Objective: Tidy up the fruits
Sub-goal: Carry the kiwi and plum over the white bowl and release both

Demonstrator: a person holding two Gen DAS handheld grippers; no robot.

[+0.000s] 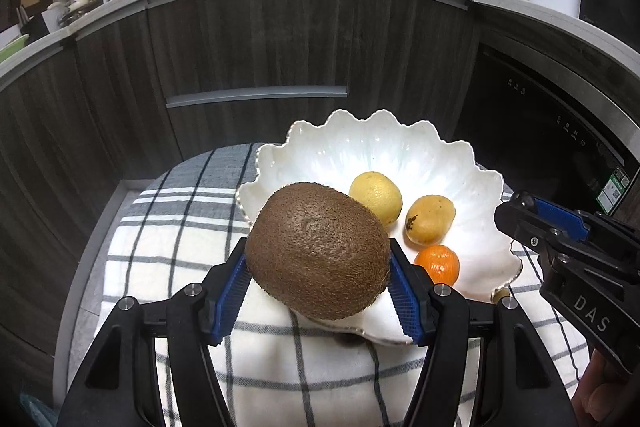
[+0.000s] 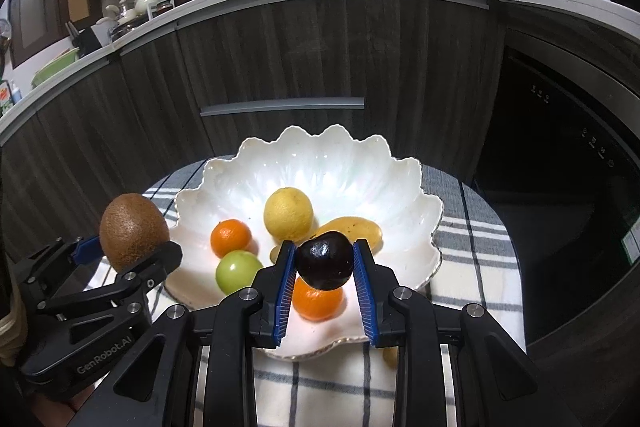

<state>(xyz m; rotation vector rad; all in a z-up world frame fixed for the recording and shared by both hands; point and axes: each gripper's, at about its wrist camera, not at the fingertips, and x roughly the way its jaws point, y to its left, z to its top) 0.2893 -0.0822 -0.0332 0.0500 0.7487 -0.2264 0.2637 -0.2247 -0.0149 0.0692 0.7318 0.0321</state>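
Left tool [image 1: 318, 269] clenched on kiwi [image 1: 318, 251], right tool [image 2: 324, 273] on dark plum [image 2: 325, 259]; we lower each into bowl [image 2: 304, 163] gaps, releasing gently.

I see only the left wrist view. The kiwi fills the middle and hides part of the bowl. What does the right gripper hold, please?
Observer: The right gripper is shut on a dark plum, held above the near part of the white bowl.
Operator: Is there fruit in the bowl behind my kiwi?
Observer: Yes. A green fruit lies at the near left of the bowl, hidden from you by the kiwi.
Operator: I count one orange only.
Observer: There are two: one orange beside the lemon, and a second orange directly under the plum.
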